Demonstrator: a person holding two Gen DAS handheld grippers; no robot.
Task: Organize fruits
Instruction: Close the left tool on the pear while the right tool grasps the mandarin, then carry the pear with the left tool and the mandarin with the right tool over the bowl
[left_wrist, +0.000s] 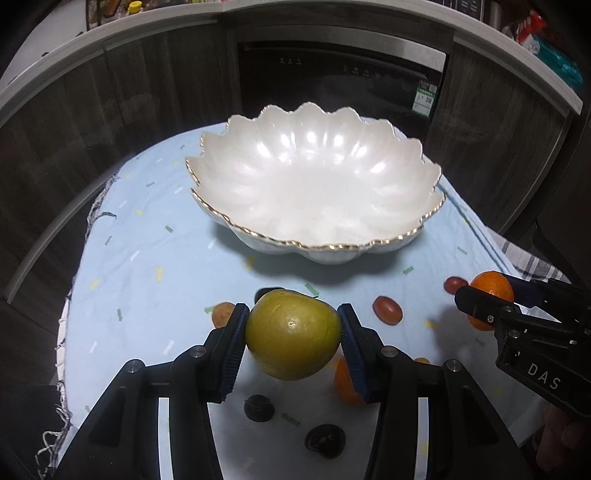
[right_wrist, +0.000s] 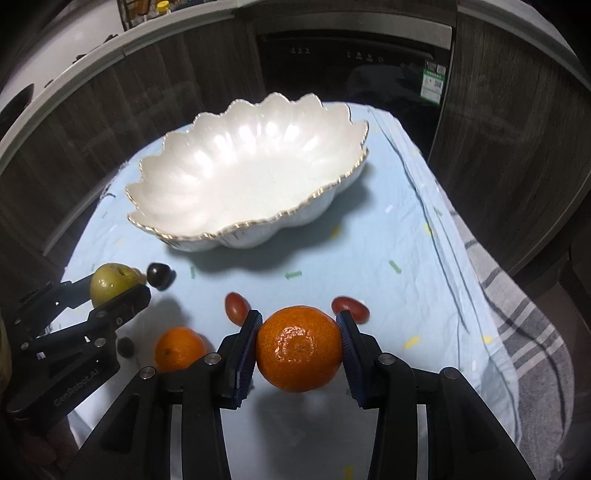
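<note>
A yellow-green round fruit (left_wrist: 291, 336) hangs above the cloth, and my left gripper (left_wrist: 293, 325) is shut on it, blue pads pressed to both its sides. My right gripper (right_wrist: 300, 339) is shut on an orange mandarin (right_wrist: 299, 350), also lifted off the cloth. The white scalloped bowl (left_wrist: 314, 184) with a gold rim stands beyond both grippers with nothing in it. Each gripper shows in the other's view: the right one (left_wrist: 495, 295) at the right edge, the left one (right_wrist: 110, 291) at the left with the green fruit (right_wrist: 107, 282).
On the light blue cloth (right_wrist: 369, 258) lie a second mandarin (right_wrist: 179, 349), two small red fruits (right_wrist: 236, 306) (right_wrist: 349, 308) and dark round fruits (left_wrist: 258, 408) (left_wrist: 325, 441). A striped towel (right_wrist: 517, 314) hangs at the right table edge. Dark cabinets (right_wrist: 166, 74) stand beyond.
</note>
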